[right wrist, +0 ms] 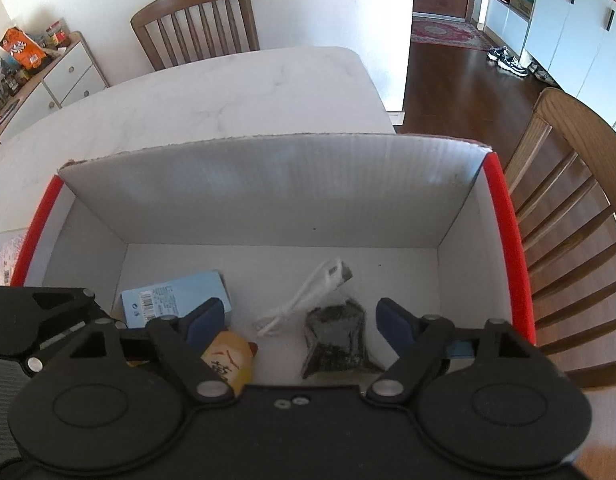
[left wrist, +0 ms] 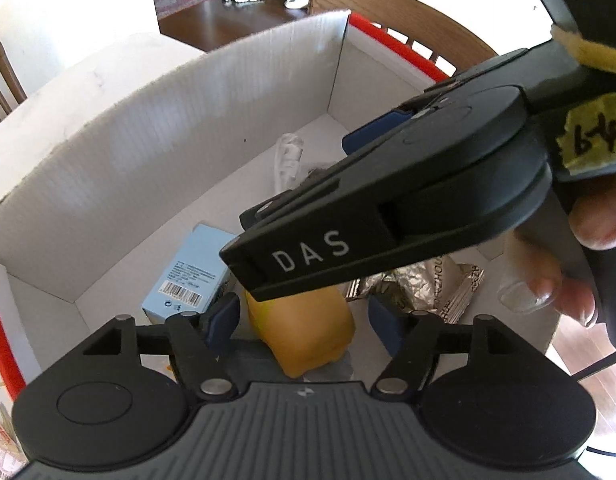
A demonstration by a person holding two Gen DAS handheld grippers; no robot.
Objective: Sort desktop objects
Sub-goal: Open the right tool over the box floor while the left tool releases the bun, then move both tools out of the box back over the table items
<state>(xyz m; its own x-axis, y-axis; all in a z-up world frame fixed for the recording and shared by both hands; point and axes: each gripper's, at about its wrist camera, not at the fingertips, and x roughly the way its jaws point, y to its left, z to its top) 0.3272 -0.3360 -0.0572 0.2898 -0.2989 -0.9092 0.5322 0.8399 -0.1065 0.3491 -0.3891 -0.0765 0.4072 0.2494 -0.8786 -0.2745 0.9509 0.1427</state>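
Note:
A red cardboard box with a white inside (right wrist: 268,192) stands on the marble table. In it lie a light blue carton (right wrist: 176,296), a white USB cable (right wrist: 308,296), a clear bag of dark bits (right wrist: 337,340) and a yellow packet (right wrist: 228,360). My right gripper (right wrist: 296,324) is open and empty over the box, above the cable and bag. My left gripper (left wrist: 304,320) is open above the yellow packet (left wrist: 308,332), not touching it. The right gripper's black body (left wrist: 387,200) crosses the left wrist view. The blue carton (left wrist: 188,276) and a silver foil wrapper (left wrist: 427,284) show there too.
Wooden chairs stand behind the table (right wrist: 196,24) and at the box's right (right wrist: 567,200). The marble table top (right wrist: 208,100) stretches beyond the box. A white cabinet with clutter (right wrist: 60,76) is far left. A packet lies at the box's left (right wrist: 0,260).

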